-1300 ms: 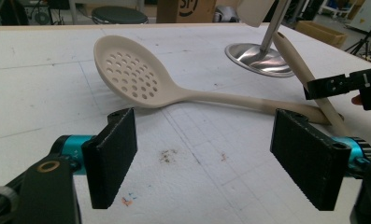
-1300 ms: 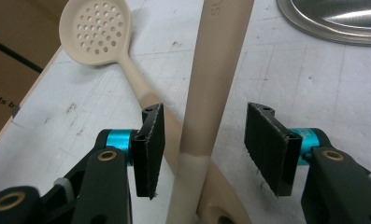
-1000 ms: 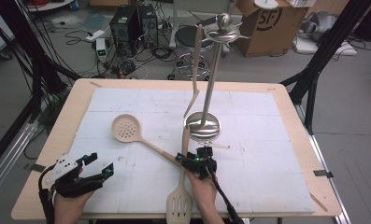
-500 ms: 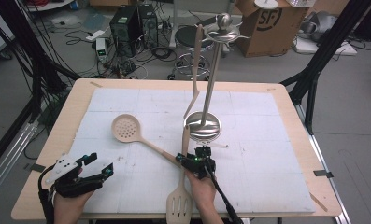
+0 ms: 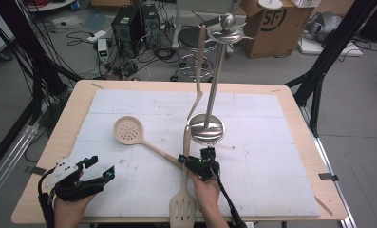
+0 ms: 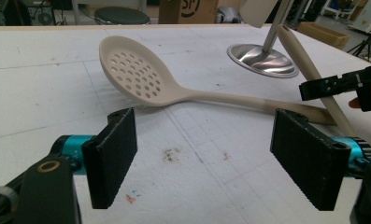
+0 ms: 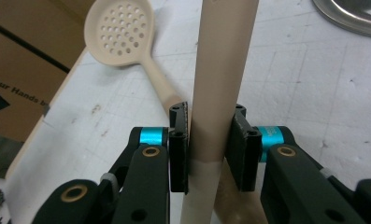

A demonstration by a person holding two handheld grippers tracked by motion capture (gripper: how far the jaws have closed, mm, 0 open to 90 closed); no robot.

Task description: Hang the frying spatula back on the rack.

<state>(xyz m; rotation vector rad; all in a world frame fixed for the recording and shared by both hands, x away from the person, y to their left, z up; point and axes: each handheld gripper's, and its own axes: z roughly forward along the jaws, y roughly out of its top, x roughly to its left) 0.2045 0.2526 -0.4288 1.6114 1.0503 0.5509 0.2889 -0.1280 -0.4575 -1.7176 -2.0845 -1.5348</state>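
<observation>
My right gripper point(image 5: 192, 164) has just been closing on the handle of the slotted turner point(image 5: 185, 199), and in the right gripper view my two black pads point(image 7: 179, 147) sit flat against either side of that handle point(image 7: 219, 93), so I have hold of it. The turner is pale beige, matte, with a long straight handle that is flat-fronted and rounded at the edges; a faint seam crosses it just below my pads. Its broad head, cut with long slots, lies near the front edge of the table point(image 5: 72, 114), beside my right hand point(image 5: 208, 190), and the handle runs away from me toward the shiny round base of the metal stand point(image 5: 205, 127). It crosses over the end of the skimmer spoon point(image 5: 129, 130), a spoon of the same beige with a round bowl full of small holes, which lies on the white mat point(image 5: 271, 156) to the left. My left gripper point(image 5: 92, 171) rests at the front left of the table with its pads point(image 6: 112, 154) wide apart and nothing between them.
</observation>
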